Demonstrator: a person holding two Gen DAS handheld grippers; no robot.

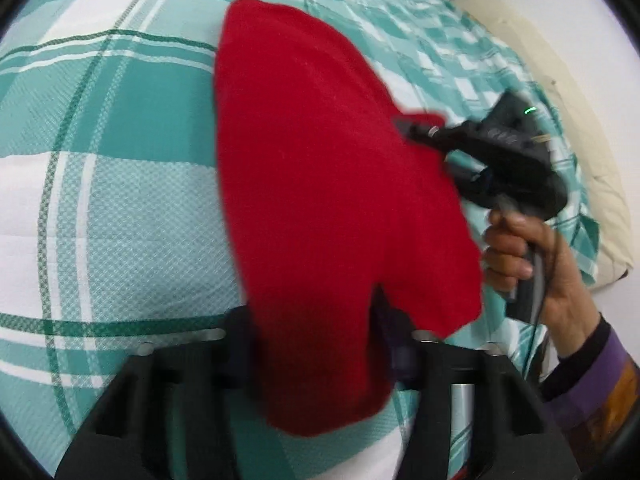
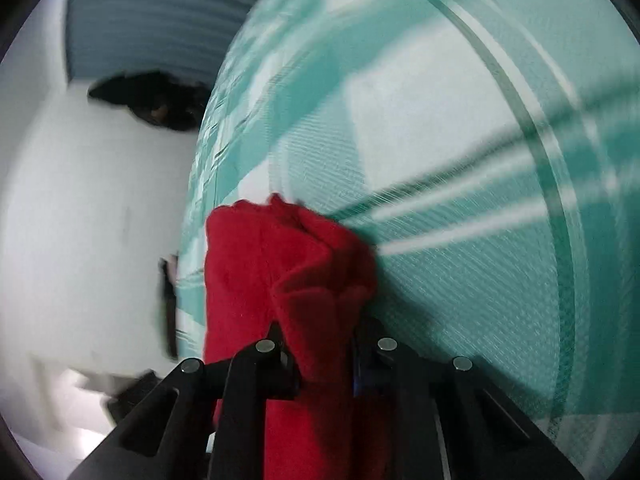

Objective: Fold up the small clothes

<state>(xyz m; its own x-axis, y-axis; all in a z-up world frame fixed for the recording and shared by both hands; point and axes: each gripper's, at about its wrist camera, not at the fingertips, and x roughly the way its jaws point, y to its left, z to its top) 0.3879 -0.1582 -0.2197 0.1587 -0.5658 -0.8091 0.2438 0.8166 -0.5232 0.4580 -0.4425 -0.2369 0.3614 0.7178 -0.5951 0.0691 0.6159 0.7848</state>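
A small red garment (image 1: 320,208) of soft, fleecy cloth hangs in the air above a bed, stretched between two hand-held claws. In the left wrist view it spreads wide and fills the middle of the picture, with one lower edge notched into two lobes. The left claw (image 1: 316,344) is clamped on its near end, the cloth passing between the two black fingers and draping over them. The right claw (image 1: 404,124) grips the garment's far right edge, pinched shut on a small tuck of red cloth. A bare hand (image 1: 520,248) holds that claw's handle, with a dark and purple sleeve at the wrist.

In the right wrist view, which is blurred, the red garment (image 2: 288,276) is bunched into a knot of folds held fast between the right claw's (image 2: 324,356) fingers.

Below the garment lies a bedspread (image 1: 120,140) checked in teal, white and dark green. A cream pillow (image 1: 592,168) sits at the bed's far right edge, beside a white wall (image 1: 560,0). No containers are in sight.
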